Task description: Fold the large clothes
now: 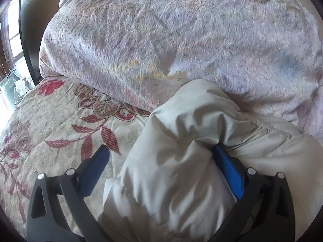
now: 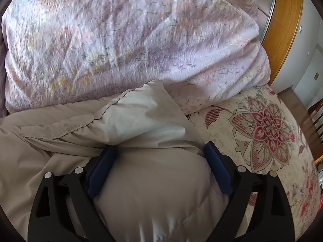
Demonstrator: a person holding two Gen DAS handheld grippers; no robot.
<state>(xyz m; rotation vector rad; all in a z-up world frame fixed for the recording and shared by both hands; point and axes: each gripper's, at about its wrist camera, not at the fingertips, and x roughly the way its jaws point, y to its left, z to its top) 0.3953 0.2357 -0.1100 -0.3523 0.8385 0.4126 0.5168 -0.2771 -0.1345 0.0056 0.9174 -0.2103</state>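
Beige padded garment (image 1: 181, 161) bunched on bed's floral sheet (image 1: 50, 125), up against pale floral quilt (image 1: 161, 40). Left tongs (image 1: 159, 153) spread wide, only one pad touching fabric. Right tongs (image 2: 161, 149) apart, straddling puffy fold, not clamped.

A padded garment (image 1: 177, 161) is laid on the bedspread (image 1: 56, 125), its far edge butted against a bundled quilt (image 1: 161, 40) piled behind it. In the left wrist view the garment fills the right and centre foreground, with bare bedspread to its left. The left gripper (image 1: 161, 161) is set over the garment's near fold: one finger is pushed into the fabric, the other stands off over the bedspread. In the right wrist view the garment (image 2: 141, 141) lies left and centre, bedspread (image 2: 262, 131) to the right, quilt (image 2: 131, 40) behind. The right gripper (image 2: 161, 155) straddles a bulge of garment. A wooden frame (image 2: 286, 30) is seen behind the quilt, at right.
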